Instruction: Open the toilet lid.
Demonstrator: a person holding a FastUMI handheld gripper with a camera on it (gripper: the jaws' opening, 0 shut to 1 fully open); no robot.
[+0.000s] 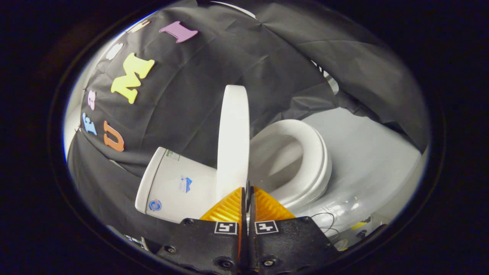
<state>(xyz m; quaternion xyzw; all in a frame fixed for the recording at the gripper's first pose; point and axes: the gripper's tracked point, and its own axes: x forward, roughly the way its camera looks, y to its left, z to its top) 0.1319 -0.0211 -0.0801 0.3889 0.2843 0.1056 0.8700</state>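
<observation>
The white toilet lid (pixel 233 141) stands raised and I see it edge-on, between the tank (pixel 179 187) on one side and the seat ring (pixel 309 160) on the other. The bowl opening (pixel 279 160) inside the seat is uncovered. My gripper (pixel 246 188) is shut, its two fingers pressed together with nothing between them. Their tips sit right at the near end of the lid's edge, and I cannot tell whether they touch it.
The whole scene appears tilted sideways. Black cloth (pixel 198 91) hangs behind the tank and lid. A white floor (pixel 366 152) stretches beyond the seat. Thin cables (pixel 324 223) and small items lie on the floor near the toilet's base.
</observation>
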